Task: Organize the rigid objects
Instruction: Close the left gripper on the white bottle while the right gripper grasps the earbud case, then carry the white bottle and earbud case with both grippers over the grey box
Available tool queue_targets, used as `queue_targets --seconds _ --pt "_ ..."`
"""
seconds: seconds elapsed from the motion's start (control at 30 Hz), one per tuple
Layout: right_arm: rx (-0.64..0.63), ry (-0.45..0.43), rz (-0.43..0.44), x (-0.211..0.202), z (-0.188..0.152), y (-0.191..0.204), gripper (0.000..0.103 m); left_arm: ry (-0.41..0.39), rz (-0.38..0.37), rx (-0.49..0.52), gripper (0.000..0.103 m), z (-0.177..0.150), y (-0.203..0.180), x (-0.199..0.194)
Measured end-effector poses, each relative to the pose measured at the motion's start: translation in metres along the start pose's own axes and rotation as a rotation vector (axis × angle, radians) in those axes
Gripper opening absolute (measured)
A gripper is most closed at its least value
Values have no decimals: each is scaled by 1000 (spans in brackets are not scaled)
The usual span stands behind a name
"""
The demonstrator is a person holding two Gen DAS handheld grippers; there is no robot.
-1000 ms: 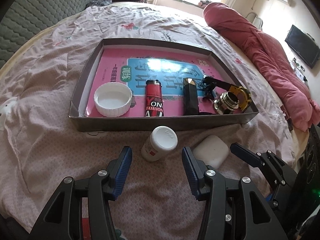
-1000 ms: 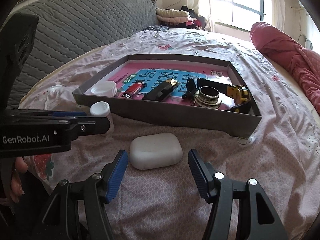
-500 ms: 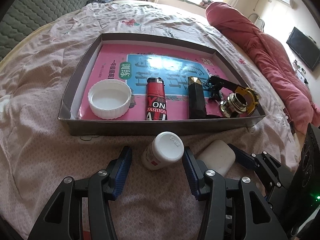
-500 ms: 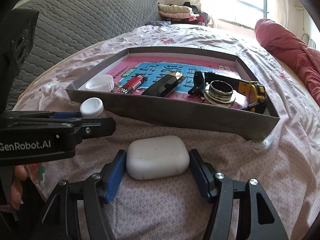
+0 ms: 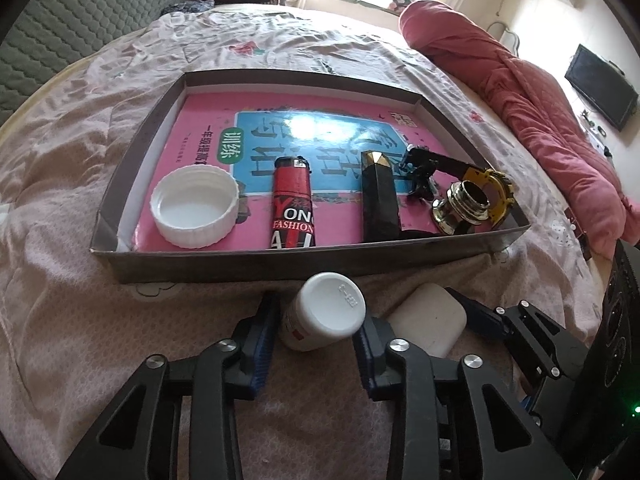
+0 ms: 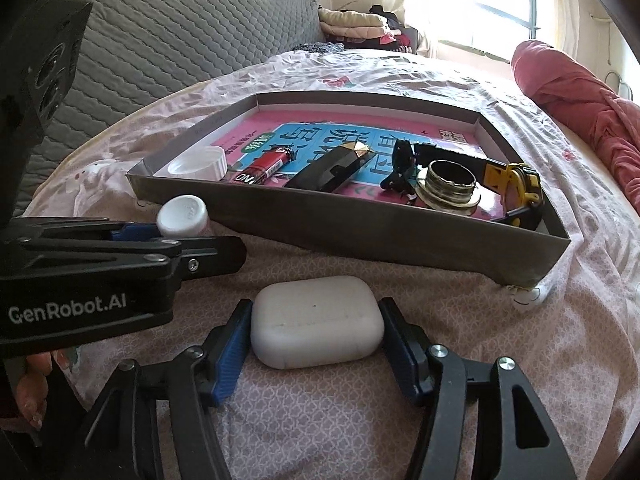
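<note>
Spanning most of both views, a bed (image 5: pixel 80 184) in pink patterned sheet is seen to carry everything else; a shallow grey tray (image 5: pixel 280 266) rests on it, its near wall facing both grippers; the tray floor is lined with a pink and blue booklet (image 5: pixel 320 140). Laid in the tray, left to right, are a white lid (image 5: pixel 194 212) with its hollow upward, a red lighter (image 5: pixel 294 208), a black faceted bar (image 5: pixel 380 200) with a gold tip, a black clip (image 5: pixel 420 172), a brass ring (image 5: pixel 466 208) and a yellow-and-black piece (image 6: pixel 520 184).

Outside the tray, just before its near wall, two items remain; a white earbud case (image 6: pixel 316 328) lies flat between the blue pads of the right gripper (image 6: pixel 316 344), its long axis running across from pad to pad; the jaws are set narrow, and the pads appear to touch or nearly touch its ends; a firm grip cannot be confirmed. A small white bottle (image 5: pixel 324 312) stands tilted between the pads of the left gripper (image 5: pixel 316 340); a slight gap seems to remain on each side, so the jaws are judged not yet closed on it.

Each item is bracketed by its own gripper; the tray lies directly ahead of both, so closing, then lifting over the near wall, is judged to be required.
</note>
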State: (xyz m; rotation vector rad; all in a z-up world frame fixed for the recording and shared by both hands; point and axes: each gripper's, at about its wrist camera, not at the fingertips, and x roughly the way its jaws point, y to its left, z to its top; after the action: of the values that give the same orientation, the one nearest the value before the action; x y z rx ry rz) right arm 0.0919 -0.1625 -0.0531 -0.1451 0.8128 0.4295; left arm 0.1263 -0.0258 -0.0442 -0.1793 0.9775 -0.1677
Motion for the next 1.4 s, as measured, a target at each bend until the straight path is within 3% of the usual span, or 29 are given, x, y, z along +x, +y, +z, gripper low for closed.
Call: queue_targets --seconds 0.07,0.47,0.83,1.4 --pt "-1 -2 1 0 0 0 61 1 -4 1 27 -1 0 1" --pt "41 -20 37 -16 0 -10 61 -52 -8 24 27 2 -2 -17" --pt "41 -173 1 -57 10 -11 61 -104 -2 44 27 8 -7 -45" --pt "64 -281 -48 -78 27 -15 61 -154 33 44 27 19 -4 -76"
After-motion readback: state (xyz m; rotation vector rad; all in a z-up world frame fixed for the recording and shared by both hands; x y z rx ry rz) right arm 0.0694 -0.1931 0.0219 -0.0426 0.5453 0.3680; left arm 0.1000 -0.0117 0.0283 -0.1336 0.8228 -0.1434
